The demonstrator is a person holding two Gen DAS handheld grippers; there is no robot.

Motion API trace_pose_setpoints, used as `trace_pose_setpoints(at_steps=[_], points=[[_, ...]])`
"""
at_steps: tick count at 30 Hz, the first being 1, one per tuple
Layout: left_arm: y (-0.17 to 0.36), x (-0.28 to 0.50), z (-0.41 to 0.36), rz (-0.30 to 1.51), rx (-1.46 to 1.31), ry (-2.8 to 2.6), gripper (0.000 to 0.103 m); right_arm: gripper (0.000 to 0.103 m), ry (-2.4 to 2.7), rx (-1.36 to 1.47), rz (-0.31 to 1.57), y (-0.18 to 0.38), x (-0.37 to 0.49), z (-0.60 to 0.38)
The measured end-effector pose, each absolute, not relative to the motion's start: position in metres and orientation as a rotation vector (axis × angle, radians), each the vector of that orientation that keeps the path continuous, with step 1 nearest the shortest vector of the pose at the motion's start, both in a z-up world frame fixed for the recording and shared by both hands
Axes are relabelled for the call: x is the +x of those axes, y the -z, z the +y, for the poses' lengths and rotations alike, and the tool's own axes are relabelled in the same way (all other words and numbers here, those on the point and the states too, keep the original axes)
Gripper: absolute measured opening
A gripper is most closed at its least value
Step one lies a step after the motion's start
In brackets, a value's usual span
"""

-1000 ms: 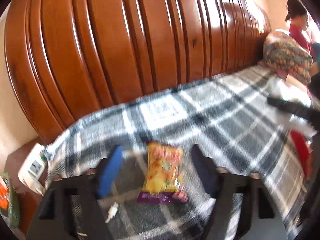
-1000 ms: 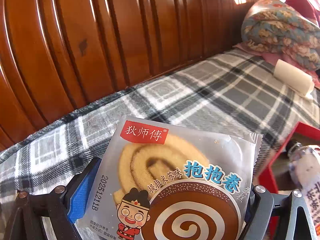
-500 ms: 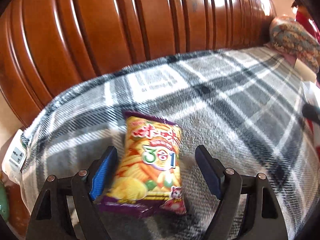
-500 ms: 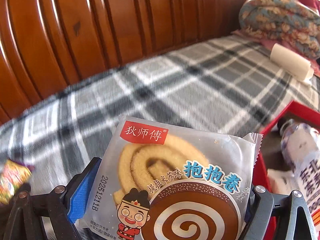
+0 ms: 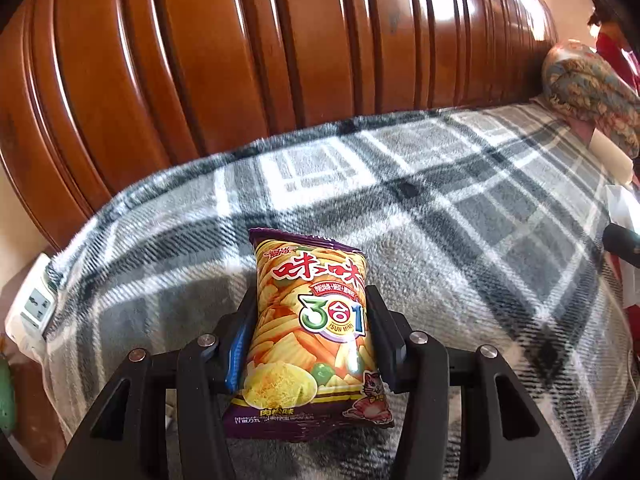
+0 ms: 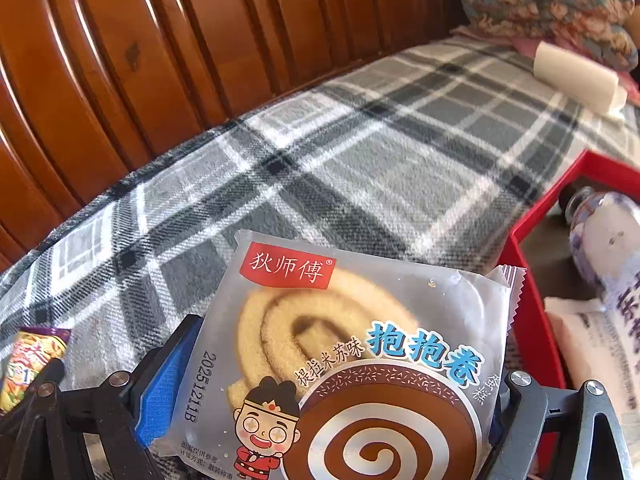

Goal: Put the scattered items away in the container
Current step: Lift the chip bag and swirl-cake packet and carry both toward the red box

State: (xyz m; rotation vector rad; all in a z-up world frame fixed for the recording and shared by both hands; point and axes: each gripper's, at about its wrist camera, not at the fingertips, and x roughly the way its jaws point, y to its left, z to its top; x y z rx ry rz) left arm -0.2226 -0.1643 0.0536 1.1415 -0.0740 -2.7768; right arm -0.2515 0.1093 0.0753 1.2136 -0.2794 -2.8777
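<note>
My left gripper (image 5: pixel 310 320) is shut on a yellow and purple chips bag (image 5: pixel 310 332), which rests on the grey plaid blanket (image 5: pixel 440 240). The bag's top also shows at the left edge of the right wrist view (image 6: pixel 28 360). My right gripper (image 6: pixel 340 360) is shut on a silver swirl-cake packet (image 6: pixel 352 356) and holds it above the blanket, just left of the red container (image 6: pixel 528 308). The container holds a plastic bottle (image 6: pixel 604 248) and a white packet (image 6: pixel 588 340).
A ribbed wooden headboard (image 5: pixel 260 60) runs along the back of the bed. A floral quilt roll (image 6: pixel 548 4) and a white roll (image 6: pixel 576 76) lie at the far right. A white power strip (image 5: pixel 32 308) sits by the blanket's left edge.
My left gripper moved forward over the chips bag and closed on it. My right gripper carried the cake packet to the right, closer to the red container.
</note>
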Motion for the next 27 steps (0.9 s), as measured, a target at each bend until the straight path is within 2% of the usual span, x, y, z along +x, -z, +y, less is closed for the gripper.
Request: trace_pose_setpoints(at_steps=[6, 13, 22, 27], points=[[-0.085, -0.212, -0.156, -0.032, 1.060, 2.857, 0.054, 0.095, 2.890, 1.156, -0.275, -0.093, -0.242, 0.108], [-0.117, -0.203, -0.108, -0.180, 0.985, 2.977, 0.054, 0.095, 3.002, 1.065, -0.139, -0.118, -0.222, 0.121], [-0.132, -0.198, -0.018, -0.294, 1.017, 3.148, 0.054, 0.095, 3.125, 1.081, -0.256, -0.129, -0.198, 0.186], [-0.138, -0.196, 0.041, -0.290, 1.060, 3.258, 0.054, 0.095, 3.191, 1.141, -0.337, -0.130, -0.179, 0.241]])
